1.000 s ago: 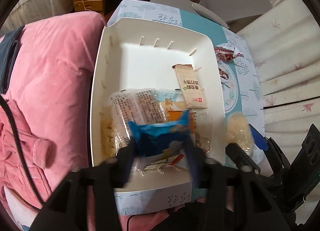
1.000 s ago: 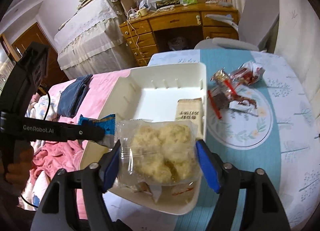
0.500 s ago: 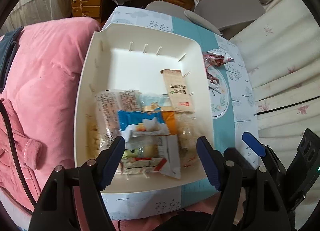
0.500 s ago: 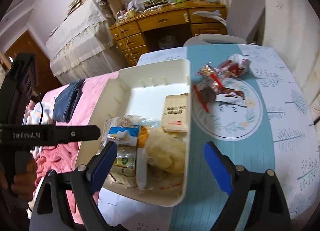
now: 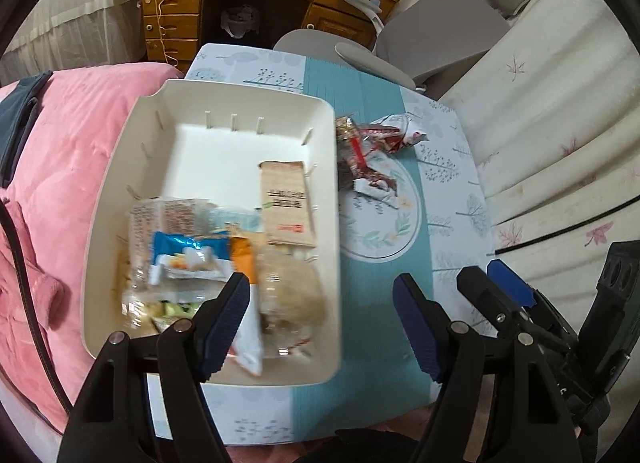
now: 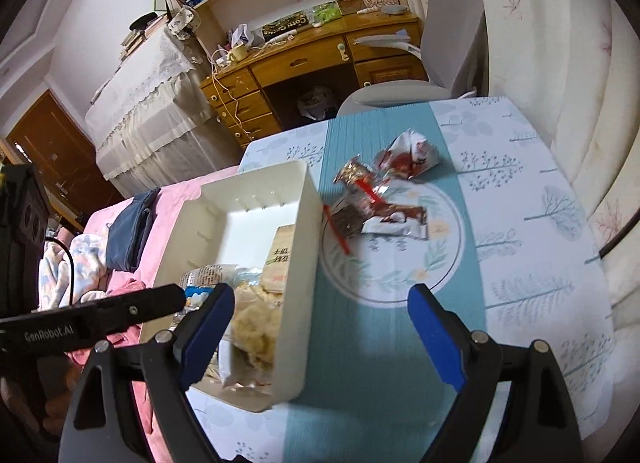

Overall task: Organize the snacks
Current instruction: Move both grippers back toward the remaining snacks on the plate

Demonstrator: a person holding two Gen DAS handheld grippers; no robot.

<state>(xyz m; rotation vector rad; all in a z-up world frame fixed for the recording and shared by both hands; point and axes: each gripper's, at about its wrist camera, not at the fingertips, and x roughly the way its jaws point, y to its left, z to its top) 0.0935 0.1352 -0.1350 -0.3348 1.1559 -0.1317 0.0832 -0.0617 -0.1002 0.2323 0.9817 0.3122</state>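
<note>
1. White plastic bin (image 5: 120, 199), open-topped, on the patterned table mat (image 5: 452, 191). The far half of its floor is bare; snacks are heaped at the near end.
2. Bin contents:
   - tan flat packet (image 5: 286, 199) with printed characters, lying against the right wall;
   - blue-and-white wrapped snack (image 5: 188, 257) on top of the heap;
   - clear bag of pale puffed pieces (image 5: 296, 295) at the near right corner;
   - clear printed wrapper (image 5: 168, 219) and other packets beneath, too blurred to name.
3. Snacks outside the bin: a loose cluster on the mat, just beside the bin's right wall.
   - red-and-white wrapper (image 6: 412, 153), farthest out;
   - gold-and-red wrapped piece (image 6: 354, 175);
   - dark brown packet with a white end (image 6: 394, 221);
   - thin red stick-like item (image 6: 336, 235), identity unclear.
4. Handling estimate: all appear light, with crinkly film that is probably slippery. The contents look crushable, so a gentle pinch is advised. Best hold is likely a sealed end seam or a flat edge, not the filled middle.
5. Left gripper (image 5: 320, 315): fingers spread wide, nothing between them, poised over the bin's near right corner.
6. Right gripper (image 6: 320, 327): fingers spread wide, empty, above the mat, with the loose cluster ahead of it.
7. Status estimate: the loose cluster is not yet binned.
</note>
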